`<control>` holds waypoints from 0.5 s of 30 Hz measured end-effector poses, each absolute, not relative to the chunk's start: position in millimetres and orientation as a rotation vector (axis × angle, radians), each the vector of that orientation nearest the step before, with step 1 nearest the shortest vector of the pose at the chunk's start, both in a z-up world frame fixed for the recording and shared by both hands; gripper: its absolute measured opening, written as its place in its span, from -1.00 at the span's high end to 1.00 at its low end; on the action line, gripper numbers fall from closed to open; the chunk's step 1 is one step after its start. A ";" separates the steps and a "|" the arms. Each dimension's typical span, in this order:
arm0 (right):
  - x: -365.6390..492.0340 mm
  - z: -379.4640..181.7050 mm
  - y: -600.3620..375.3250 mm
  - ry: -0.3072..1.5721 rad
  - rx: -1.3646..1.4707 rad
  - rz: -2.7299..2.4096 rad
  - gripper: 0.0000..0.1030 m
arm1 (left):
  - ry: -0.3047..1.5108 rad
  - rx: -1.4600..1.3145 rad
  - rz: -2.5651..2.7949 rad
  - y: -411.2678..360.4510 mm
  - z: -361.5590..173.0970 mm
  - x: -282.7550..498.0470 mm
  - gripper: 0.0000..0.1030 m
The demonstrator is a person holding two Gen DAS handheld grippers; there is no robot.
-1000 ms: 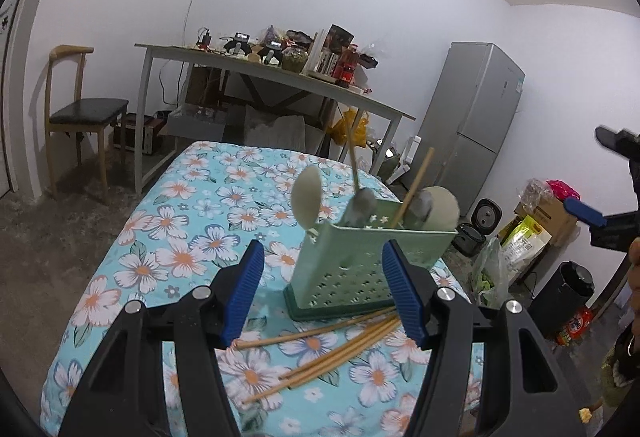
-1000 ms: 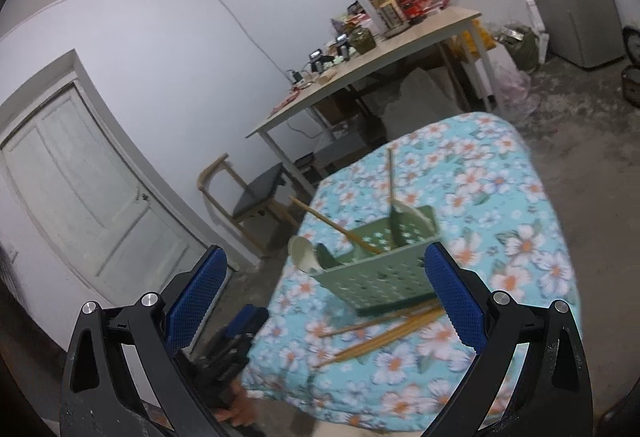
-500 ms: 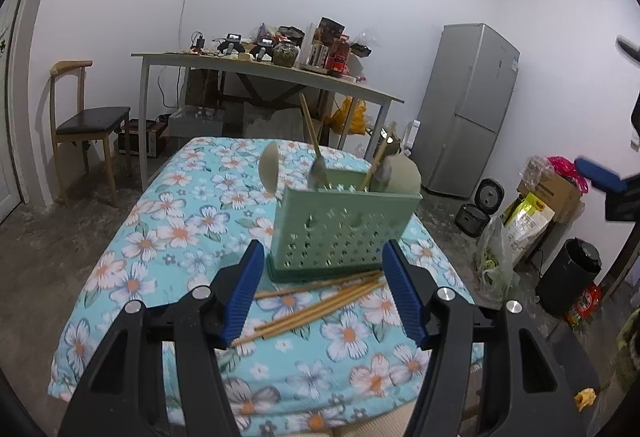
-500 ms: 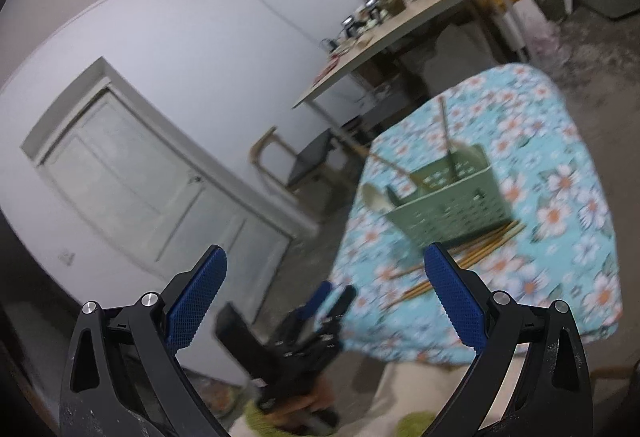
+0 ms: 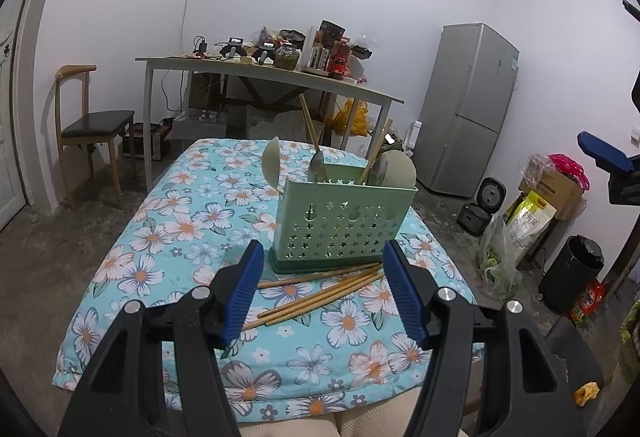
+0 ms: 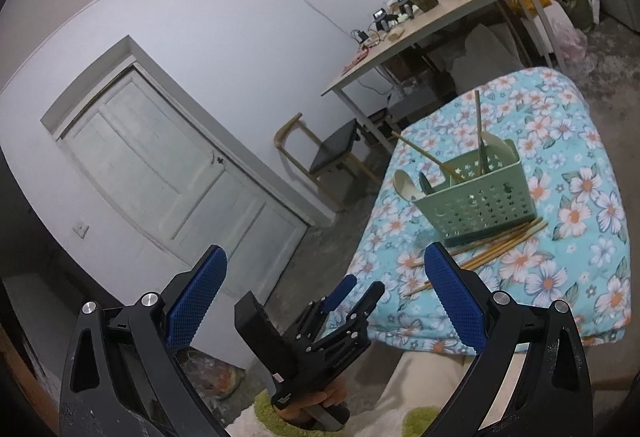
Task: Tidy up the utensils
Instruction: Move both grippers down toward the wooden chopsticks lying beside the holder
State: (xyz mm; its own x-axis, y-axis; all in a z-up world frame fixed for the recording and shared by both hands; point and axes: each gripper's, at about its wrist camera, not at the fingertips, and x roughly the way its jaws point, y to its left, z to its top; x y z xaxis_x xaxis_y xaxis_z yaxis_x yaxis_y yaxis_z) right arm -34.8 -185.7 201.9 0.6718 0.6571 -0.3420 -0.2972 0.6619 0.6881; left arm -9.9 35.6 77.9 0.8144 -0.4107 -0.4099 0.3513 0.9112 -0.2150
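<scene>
A pale green perforated utensil basket (image 5: 344, 225) stands on the table with the floral cloth (image 5: 180, 221). It holds white spoons (image 5: 271, 165) and wooden-handled utensils (image 5: 310, 129). Several wooden chopsticks (image 5: 320, 295) lie loose on the cloth just in front of it. My left gripper (image 5: 322, 251) is open and empty, hanging short of the table's near edge and pointing at the chopsticks. My right gripper (image 6: 325, 257) is open and empty too, off the table's near left corner, with the left gripper (image 6: 352, 295) in view below it. The basket (image 6: 476, 193) and chopsticks (image 6: 484, 247) lie to its right.
A cluttered long table (image 5: 280, 77) stands behind, with a wooden chair (image 5: 92, 125) to its left and a grey fridge (image 5: 468, 109) to its right. Bags, boxes and a black bin (image 5: 570, 271) crowd the floor on the right. A white door (image 6: 160, 165) is on the left wall.
The left gripper has drawn back from the basket, so more of the cloth's near edge shows. The right gripper has swung left toward the door and risen a little. Both stay open.
</scene>
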 end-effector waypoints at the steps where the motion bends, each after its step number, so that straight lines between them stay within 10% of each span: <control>1: -34.4 201.4 -184.7 0.618 0.634 0.581 -0.85 | 0.469 -0.135 -0.405 36.0 77.0 -8.8 -0.16; 15: 0.0 157.7 -227.1 0.579 0.513 0.243 -0.85 | 0.510 -0.107 -0.419 24.8 61.3 19.6 -0.17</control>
